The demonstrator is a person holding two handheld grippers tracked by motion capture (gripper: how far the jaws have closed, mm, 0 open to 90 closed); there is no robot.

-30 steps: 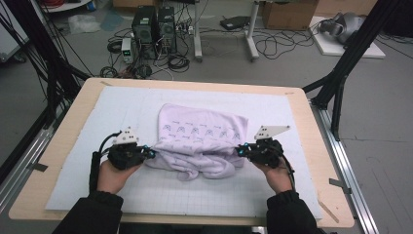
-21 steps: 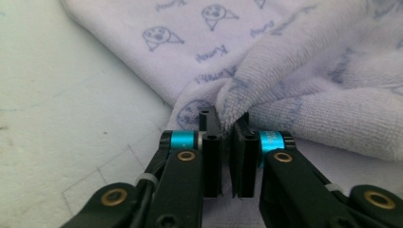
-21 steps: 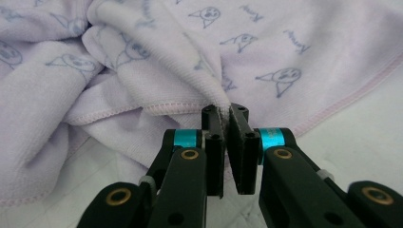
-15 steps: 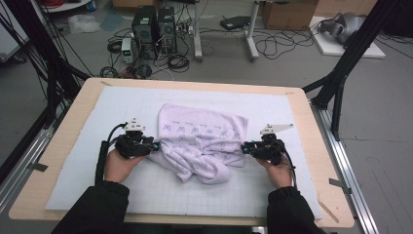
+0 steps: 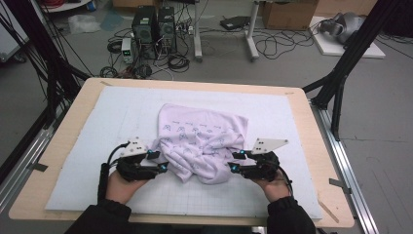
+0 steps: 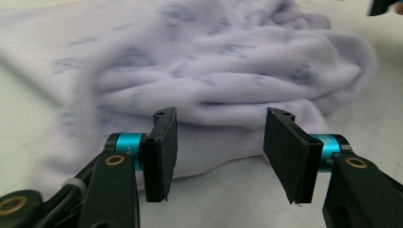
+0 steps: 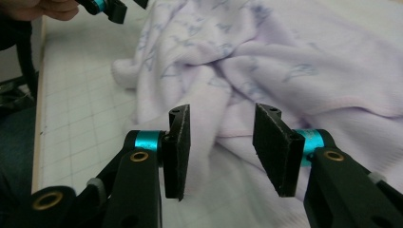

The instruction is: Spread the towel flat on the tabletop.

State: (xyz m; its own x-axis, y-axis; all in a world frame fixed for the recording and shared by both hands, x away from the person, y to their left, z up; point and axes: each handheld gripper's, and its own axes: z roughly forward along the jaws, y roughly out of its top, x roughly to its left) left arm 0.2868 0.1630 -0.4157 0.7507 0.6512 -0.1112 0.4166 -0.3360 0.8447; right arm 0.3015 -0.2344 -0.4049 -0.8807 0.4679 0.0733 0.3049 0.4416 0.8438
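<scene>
A pale lilac printed cloth (image 5: 202,144) lay crumpled at the centre of the white gridded mat (image 5: 87,141) that covered the wooden table (image 5: 63,131), its bunched edge toward the person. The left gripper (image 5: 157,162) sat at about eight o'clock from the cloth and the right gripper (image 5: 234,162) at about four o'clock, each held low over the mat and pointed inward at the fabric's sides. In the left gripper view, the jaws stood apart, having just been opening, with the cloth's folded hem (image 6: 218,137) lying beyond the pads and nothing pinched between them. In the right gripper view, the jaws were likewise released after just opening; a pink-edged fold (image 7: 228,118) showed through the gap, untouched by either pad. Computer towers (image 5: 153,24) and cables (image 5: 272,46) cluttered the floor at twelve o'clock.
</scene>
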